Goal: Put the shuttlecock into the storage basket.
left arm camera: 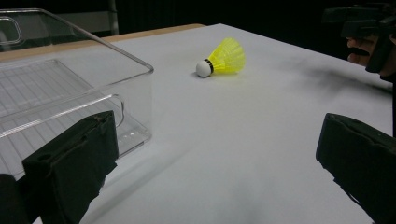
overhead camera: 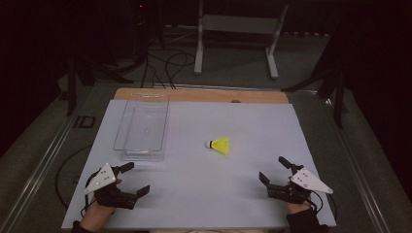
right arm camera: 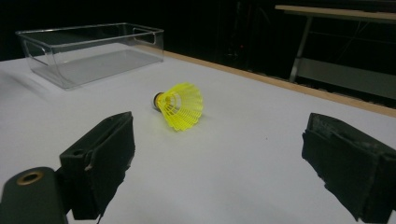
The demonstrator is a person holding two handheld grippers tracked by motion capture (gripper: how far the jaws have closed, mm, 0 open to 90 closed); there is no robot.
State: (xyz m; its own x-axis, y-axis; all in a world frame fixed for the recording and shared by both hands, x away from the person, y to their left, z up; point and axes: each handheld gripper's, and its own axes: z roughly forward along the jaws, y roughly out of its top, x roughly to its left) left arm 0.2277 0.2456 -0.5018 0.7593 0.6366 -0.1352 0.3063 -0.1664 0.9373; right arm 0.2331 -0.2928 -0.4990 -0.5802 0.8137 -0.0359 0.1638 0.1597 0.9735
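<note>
High view: white table (overhead camera: 204,194), dark room, grey floor (overhead camera: 233,73).

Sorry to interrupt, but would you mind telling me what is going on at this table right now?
A person sits at the white table holding a gripper in each hand. The left gripper and the right gripper both rest near the front edge with jaws open, holding nothing. A yellow shuttlecock lies on its side mid-table, its white cork tip pointing toward a clear plastic bin that stands empty on the left. Nothing is being handled yet.
</note>
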